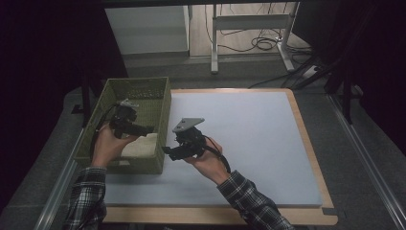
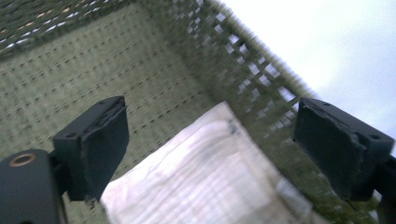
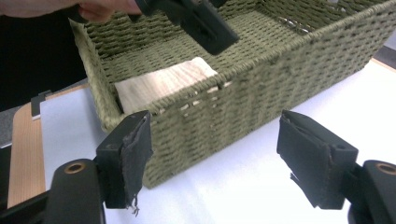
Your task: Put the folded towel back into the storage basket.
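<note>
A dim room with cables on the floor lies behind a wooden desk point(image 1: 311, 143) covered by a pale mat point(image 1: 249, 143). At the left edge of the mat stands a green woven basket point(image 1: 163, 103), and inside it, at the near end against the wall beside the mat, lies a folded cream cloth point(image 1: 143, 146), flat on the basket floor. The left gripper point(image 1: 143, 129) hangs over the basket interior just above the cloth, its fingers point(image 2: 100, 144) spread wide and holding nothing. To the right, just outside the basket wall, the right gripper point(image 1: 168, 152) hovers low over the mat, pointing at the basket; its fingers point(image 3: 133, 154) are also spread apart and empty. The cloth looks light, soft and limp, so it would likely sag and unfold when lifted. A pinch on a folded edge or corner, through all layers, seems the safest hold; the basket wall crowds its far side.
</note>
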Demonstrator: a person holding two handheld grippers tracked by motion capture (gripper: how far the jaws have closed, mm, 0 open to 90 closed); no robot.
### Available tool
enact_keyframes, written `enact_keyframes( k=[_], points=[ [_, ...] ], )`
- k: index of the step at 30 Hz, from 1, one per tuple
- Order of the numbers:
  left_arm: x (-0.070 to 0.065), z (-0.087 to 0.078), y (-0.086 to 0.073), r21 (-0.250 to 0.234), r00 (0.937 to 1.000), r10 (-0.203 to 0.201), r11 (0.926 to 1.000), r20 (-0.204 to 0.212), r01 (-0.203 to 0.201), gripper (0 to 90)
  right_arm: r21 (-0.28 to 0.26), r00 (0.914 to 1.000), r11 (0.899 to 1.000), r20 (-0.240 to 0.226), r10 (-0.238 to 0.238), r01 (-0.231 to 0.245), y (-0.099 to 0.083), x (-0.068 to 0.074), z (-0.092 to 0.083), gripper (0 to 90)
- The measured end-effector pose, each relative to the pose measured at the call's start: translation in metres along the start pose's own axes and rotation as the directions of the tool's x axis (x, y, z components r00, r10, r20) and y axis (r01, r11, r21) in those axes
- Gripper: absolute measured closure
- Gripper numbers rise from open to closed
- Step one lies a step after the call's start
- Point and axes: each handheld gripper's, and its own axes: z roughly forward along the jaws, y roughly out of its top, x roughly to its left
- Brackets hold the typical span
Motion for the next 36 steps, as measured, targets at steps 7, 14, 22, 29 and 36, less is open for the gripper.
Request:
enact_keyframes(
  k=[7, 14, 22, 29, 36],
  points=[
    [-0.011, -0.002, 0.009, -0.023, 0.9995, -0.002, 0.9997, 0.03, 0.003, 7.6, 0.012, 0.9999, 1.0, 0.0, 0.016, -0.016, -0.009, -0.008, -0.008, 23.3],
    [-0.022, -0.002, 0.017, -0.04, 0.9985, 0.007, 0.9992, 0.054, -0.005, 6.3, 0.015, 0.9995, 0.999, 0.01, 0.031, -0.031, -0.019, -0.019, -0.019, 21.3],
    [-0.039, 0.001, 0.028, -0.051, 0.9969, 0.029, 0.9984, 0.073, -0.026, 5.2, 0.022, 0.9985, 0.998, 0.019, 0.051, -0.051, -0.032, -0.029, -0.03, 20.0],
    [-0.054, 0.009, 0.036, -0.059, 0.9949, 0.042, 0.9975, 0.092, -0.037, 4.1, 0.038, 0.9979, 0.998, 0.043, 0.048, -0.05, -0.044, -0.038, -0.044, 18.2],
    [-0.07, 0.017, 0.042, -0.073, 0.9928, 0.059, 0.996, 0.104, -0.051, 3.5, 0.032, 0.9964, 0.997, 0.056, 0.063, -0.065, -0.057, -0.048, -0.06, 15.6]
  ],
)
